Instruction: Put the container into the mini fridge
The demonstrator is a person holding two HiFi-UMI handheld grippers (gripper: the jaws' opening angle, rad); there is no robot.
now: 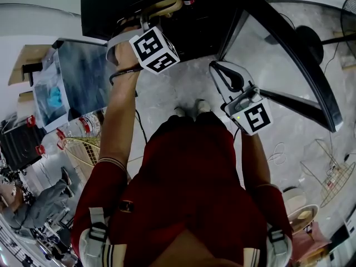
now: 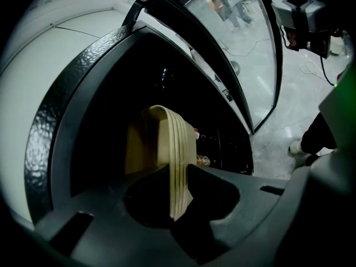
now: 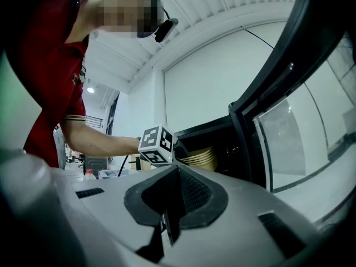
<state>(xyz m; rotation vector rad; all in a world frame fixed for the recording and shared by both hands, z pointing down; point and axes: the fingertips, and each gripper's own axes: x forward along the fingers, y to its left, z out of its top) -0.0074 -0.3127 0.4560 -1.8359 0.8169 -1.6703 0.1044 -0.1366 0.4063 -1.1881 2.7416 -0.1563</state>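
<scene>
My left gripper [image 2: 178,174] has its fingers pinched narrow on the container [image 2: 147,143] rim. The tub sits dead ahead, already inside the mini fridge [image 2: 78,104] mouth. Right gripper [image 3: 168,227] is shut, empty, farther off by the door [image 3: 289,138].

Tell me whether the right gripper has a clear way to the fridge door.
Probably yes: the right gripper, shut and empty, is beside the door with nothing between them; the left gripper holds the container at the opening.

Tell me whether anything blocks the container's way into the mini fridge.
Nothing visible does. The glass door stands open, and the container, held by the left gripper, is already at the dark opening of the mini fridge.
</scene>
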